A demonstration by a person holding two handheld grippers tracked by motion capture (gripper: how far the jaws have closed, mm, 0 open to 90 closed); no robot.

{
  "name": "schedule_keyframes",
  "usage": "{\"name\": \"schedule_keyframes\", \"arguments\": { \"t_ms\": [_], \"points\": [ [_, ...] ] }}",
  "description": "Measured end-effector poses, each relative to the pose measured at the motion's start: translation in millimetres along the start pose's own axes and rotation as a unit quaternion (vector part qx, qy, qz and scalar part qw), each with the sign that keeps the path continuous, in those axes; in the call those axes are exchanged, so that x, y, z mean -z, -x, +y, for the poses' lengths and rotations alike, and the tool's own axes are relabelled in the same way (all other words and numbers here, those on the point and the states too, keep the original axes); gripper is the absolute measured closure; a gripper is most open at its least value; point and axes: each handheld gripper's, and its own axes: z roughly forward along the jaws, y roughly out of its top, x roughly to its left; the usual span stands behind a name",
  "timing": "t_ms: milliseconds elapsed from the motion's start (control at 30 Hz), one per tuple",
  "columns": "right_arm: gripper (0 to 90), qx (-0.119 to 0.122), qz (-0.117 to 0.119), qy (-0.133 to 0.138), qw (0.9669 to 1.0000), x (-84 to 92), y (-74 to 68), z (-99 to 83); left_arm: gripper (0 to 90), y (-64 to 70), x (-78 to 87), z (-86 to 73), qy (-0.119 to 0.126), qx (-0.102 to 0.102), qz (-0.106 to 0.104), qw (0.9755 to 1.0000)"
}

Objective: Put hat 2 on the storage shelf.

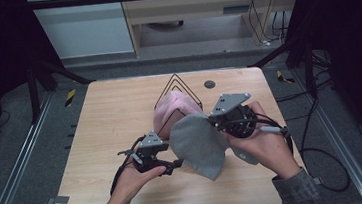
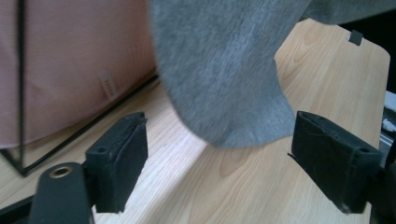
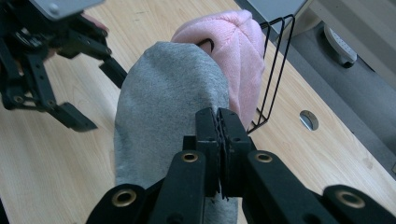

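Observation:
A grey beanie [image 1: 198,145] hangs over the table, with my right gripper [image 1: 214,121] shut on its upper edge. In the right gripper view the jaws [image 3: 219,116] are pinched on the grey beanie [image 3: 163,102]. Behind it a pink beanie [image 1: 172,110] sits on a black wire stand [image 1: 174,80]. My left gripper [image 1: 172,158] is open at the grey beanie's lower left edge. In the left gripper view the grey beanie [image 2: 224,70] hangs just ahead of the open jaws [image 2: 219,163], and the pink beanie [image 2: 70,60] is at the left.
The wooden table [image 1: 111,124] has a round cable hole [image 1: 209,84] near its far edge. Black frame posts stand at both back corners, and cables [image 1: 325,158] trail on the floor at the right. Bare tabletop lies to the left and front.

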Motion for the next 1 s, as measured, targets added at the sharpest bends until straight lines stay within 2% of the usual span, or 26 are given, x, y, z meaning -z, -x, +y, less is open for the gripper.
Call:
{"name": "schedule_keyframes", "arguments": {
  "t_ms": [100, 167, 267, 333, 367, 500, 567, 667, 733, 900, 1000],
  "points": [
    [88.4, -0.001, 0.001, 0.001, 1.0000, -1.4, 0.2, 0.6, 26.5, -2.9, -11.4, 1.8, 0.009, 0.020, -0.017, 0.9996],
    [88.4, -0.002, 0.000, 0.002, 1.0000, -1.5, 0.5, 0.1, 43.6, -3.0, -17.0, 1.3, 0.008, 0.021, -0.020, 0.9996],
    [88.5, -0.004, -0.001, 0.000, 1.0000, -1.3, 1.7, -2.5, 74.9, -0.2, -18.2, 1.6, 0.005, 0.004, -0.024, 0.9997],
    [88.5, -0.008, -0.003, 0.003, 1.0000, 0.3, 3.3, -4.8, 85.4, 0.7, -11.6, 3.8, 0.011, 0.000, -0.019, 0.9998],
    [88.4, -0.011, -0.004, 0.005, 0.9999, 1.8, 4.5, -6.3, 86.6, 1.2, -4.6, 7.0, 0.013, -0.002, -0.013, 0.9998],
    [88.4, -0.025, -0.008, 0.017, 0.9995, 7.5, 11.6, -13.7, 87.0, 3.5, 21.4, 23.0, 0.025, -0.001, -0.007, 0.9997],
    [88.4, -0.037, -0.007, 0.029, 0.9989, 11.5, 14.8, -17.0, 86.8, 7.6, 43.5, 39.4, 0.029, -0.017, 0.003, 0.9994],
    [88.4, -0.047, -0.006, 0.045, 0.9979, 14.6, 17.4, -19.8, 86.7, 9.3, 59.5, 52.9, 0.029, -0.021, 0.005, 0.9994],
    [88.4, -0.050, -0.006, 0.052, 0.9974, 14.8, 18.3, -20.1, 86.8, 9.5, 71.3, 65.0, 0.022, -0.030, 0.014, 0.9992],
    [88.4, -0.057, -0.006, 0.073, 0.9957, 14.5, 19.6, -16.1, 86.6, 4.5, 86.0, 83.2, 0.009, -0.048, 0.038, 0.9981],
    [88.4, -0.058, -0.010, 0.076, 0.9953, 12.7, 20.9, -12.8, 86.2, 0.4, 89.7, 90.0, 0.005, -0.051, 0.052, 0.9974]
  ]
}}
